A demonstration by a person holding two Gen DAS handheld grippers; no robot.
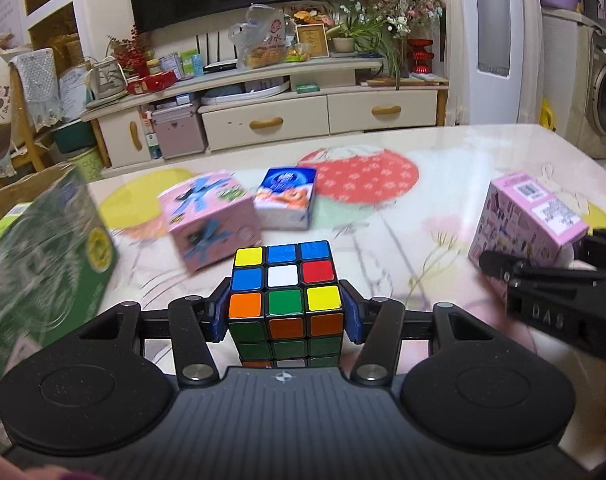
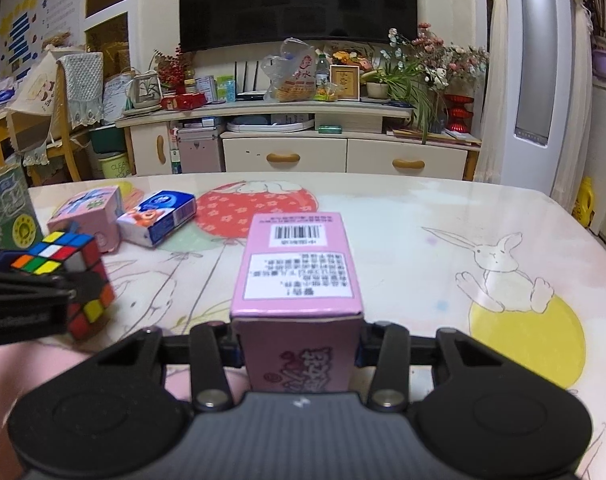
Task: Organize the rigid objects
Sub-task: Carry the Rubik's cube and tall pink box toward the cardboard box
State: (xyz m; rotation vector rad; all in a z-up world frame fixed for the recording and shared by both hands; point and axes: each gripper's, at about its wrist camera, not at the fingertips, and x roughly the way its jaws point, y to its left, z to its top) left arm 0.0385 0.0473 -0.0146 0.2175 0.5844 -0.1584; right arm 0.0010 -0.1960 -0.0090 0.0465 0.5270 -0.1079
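Note:
My left gripper point(image 1: 287, 312) is shut on a Rubik's cube point(image 1: 285, 276), its blue pads pressed on both sides; the cube also shows at the left of the right wrist view point(image 2: 63, 272). My right gripper point(image 2: 297, 344) is shut on a tall pink carton with a barcode point(image 2: 297, 264); the carton shows at the right of the left wrist view point(image 1: 523, 220). Ahead on the table lie a pink cube box with a blue bow print point(image 1: 209, 216) and a blue and white tissue pack point(image 1: 287, 196), side by side.
A green box point(image 1: 43, 264) stands close on the left. The table point(image 2: 423, 240) has a rabbit-print cover. Beyond its far edge stand a TV cabinet point(image 2: 303, 152) and a chair point(image 2: 75, 120).

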